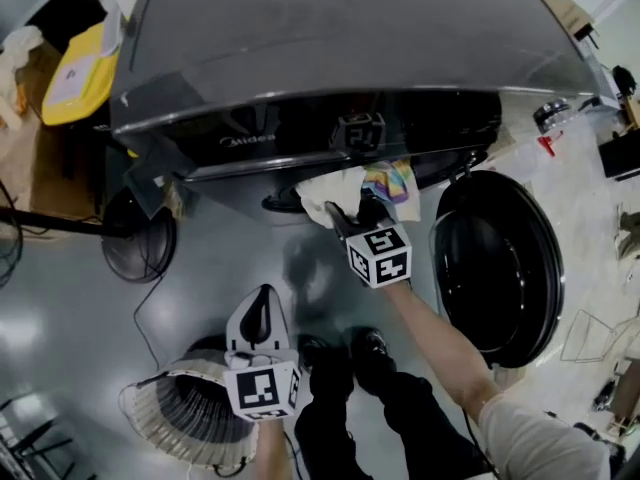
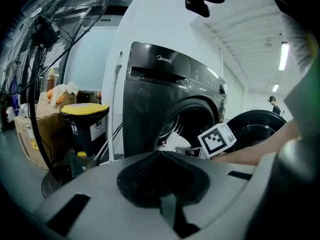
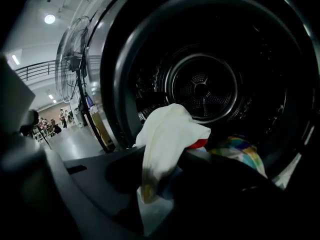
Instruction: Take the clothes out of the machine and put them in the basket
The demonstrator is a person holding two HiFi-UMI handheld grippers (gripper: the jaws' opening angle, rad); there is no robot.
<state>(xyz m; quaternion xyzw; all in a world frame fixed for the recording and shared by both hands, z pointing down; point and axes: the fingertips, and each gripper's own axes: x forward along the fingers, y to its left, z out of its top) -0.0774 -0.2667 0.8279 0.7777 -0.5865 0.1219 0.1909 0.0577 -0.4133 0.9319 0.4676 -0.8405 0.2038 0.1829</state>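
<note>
Only legible text: "Midea" on washing machine front panel. Yellow-lid bin label too small to read.

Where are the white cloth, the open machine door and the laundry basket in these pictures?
white cloth (image 3: 167, 134), right gripper view, its bunched upper fold.
machine door (image 1: 500, 263), head view, its dark round window.
laundry basket (image 1: 172, 410), head view, its ribbed white wall.

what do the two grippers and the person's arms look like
The left gripper has a pale grey shell with a black teardrop recess, tapering to a point. The right gripper is dark, nearly black. Each carries a white cube with black square markers. The person wears a light short sleeve, dark trousers and black shoes.
</note>
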